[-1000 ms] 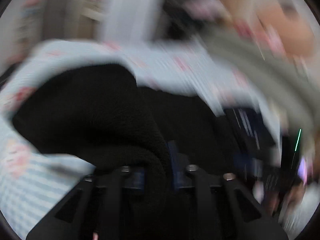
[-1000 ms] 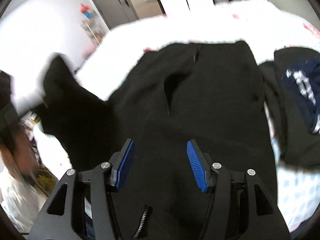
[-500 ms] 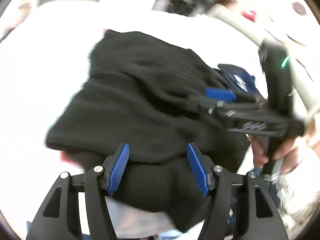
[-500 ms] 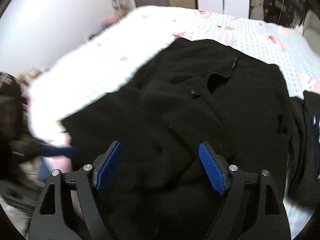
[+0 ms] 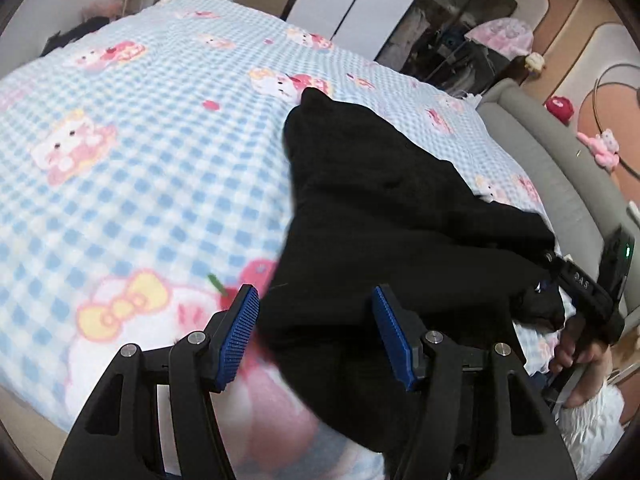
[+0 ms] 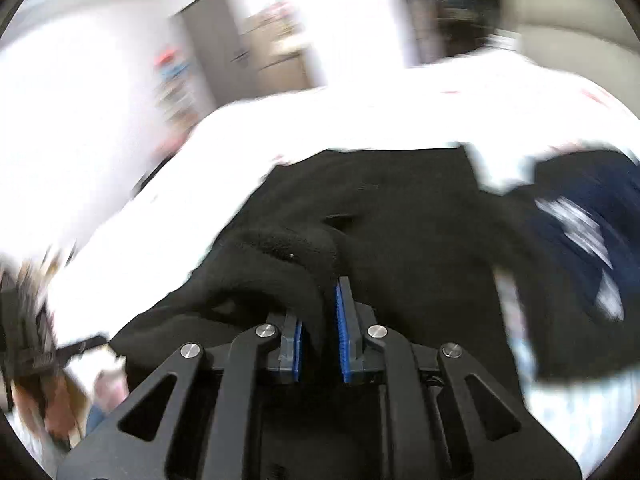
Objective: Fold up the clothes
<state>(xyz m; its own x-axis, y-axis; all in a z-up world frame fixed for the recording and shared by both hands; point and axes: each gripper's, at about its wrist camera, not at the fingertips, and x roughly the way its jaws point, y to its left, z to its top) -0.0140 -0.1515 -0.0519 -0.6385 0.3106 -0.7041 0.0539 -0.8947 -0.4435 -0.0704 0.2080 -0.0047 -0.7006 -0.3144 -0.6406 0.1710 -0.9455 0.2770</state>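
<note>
From the left wrist camera, a black fleece garment (image 5: 380,216) lay across a bed covered with a blue-and-white checked blanket (image 5: 132,152) printed with pink cartoon cats. The garment ran from the upper middle of the frame down to the lower middle, its near edge bunched at the bed's front. The left gripper (image 5: 316,334) sat at the bottom centre with its blue-padded fingers (image 5: 236,336) spread wide — the fleece edge lay between them, but the pads did not press on it. At the right edge of this view, the right gripper (image 5: 548,292) met the garment's far corner, with a person's hand (image 5: 580,348) wrapped around its handle. A grey padded bed frame (image 5: 560,168) curved along the upper right. The right wrist camera was blurred by motion. There the right gripper (image 6: 318,332) showed its jaws closing to a narrow gap at the lower centre, with a fold of the black fleece garment (image 6: 376,216) pinched between the blue pads (image 6: 343,336). A second dark garment with white lettering (image 6: 580,240) lay at the right of that frame — just beside the fleece on the washed-out bedding.
</note>
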